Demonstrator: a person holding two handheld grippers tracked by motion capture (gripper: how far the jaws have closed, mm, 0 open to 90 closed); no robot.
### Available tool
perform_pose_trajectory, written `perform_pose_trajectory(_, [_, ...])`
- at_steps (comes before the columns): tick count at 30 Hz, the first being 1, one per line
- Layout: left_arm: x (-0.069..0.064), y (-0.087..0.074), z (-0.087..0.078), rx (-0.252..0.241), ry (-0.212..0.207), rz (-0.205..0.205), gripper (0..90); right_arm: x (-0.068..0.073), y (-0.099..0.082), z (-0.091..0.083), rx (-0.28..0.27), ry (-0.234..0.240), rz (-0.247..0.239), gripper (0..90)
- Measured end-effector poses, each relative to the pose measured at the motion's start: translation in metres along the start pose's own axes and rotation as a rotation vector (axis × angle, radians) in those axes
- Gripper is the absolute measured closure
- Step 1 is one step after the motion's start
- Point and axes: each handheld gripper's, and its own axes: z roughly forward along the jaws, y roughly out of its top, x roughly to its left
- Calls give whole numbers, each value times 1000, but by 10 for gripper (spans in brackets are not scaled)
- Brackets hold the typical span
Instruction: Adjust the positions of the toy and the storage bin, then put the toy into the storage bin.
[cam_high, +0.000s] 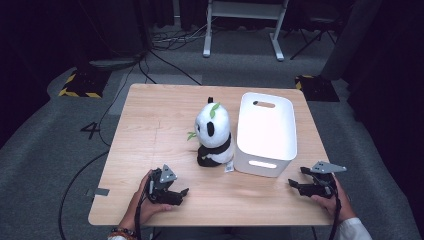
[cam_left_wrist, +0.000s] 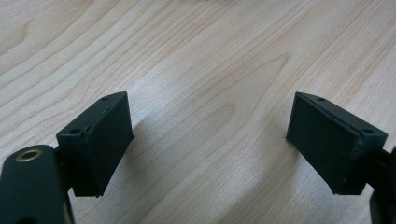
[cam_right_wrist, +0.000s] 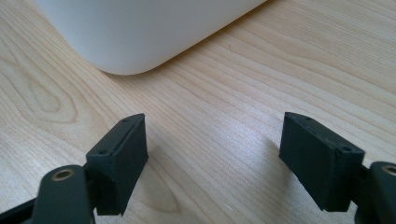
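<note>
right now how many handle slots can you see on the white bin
2: one slot at the far end of the white bin, one slot at the near end facing the person. Its other sides may hide more.

A light wooden table (cam_high: 150, 130) with visible grain is seen standing on grey carpet. A plush panda (cam_high: 214, 134) is seated upright near the middle. A white plastic bin (cam_high: 266, 131), turned upside down, is placed just beside it on the right, handle slots showing.
</note>
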Motion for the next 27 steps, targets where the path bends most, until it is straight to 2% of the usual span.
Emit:
perform_pose_trajectory(5, [0, 2, -1, 19, 3, 1, 148, 0, 0, 0, 0, 1, -4, 225])
perform_pose_trajectory(9, [-1, 6, 2, 21, -7, -3, 161, 0, 0, 0, 1, -2, -2, 225])
perform_pose_trajectory(10, [-1, 7, 2, 21, -22, -3, 167, 0, 0, 0, 1, -2, -2, 225])
perform_pose_trajectory(15, [-2, 20, -2, -32, -58, -16, 169, 0, 0, 0, 2, -4, 0, 224])
perform_pose_trajectory(21, [-7, 40, -5, -81, -50, -1, 169, 1, 0, 0, 2, -9, 1, 223])
perform_pose_trajectory(27, [-10, 52, -6, -98, -40, 5, 167, 1, 0, 0, 2, -9, 0, 223])
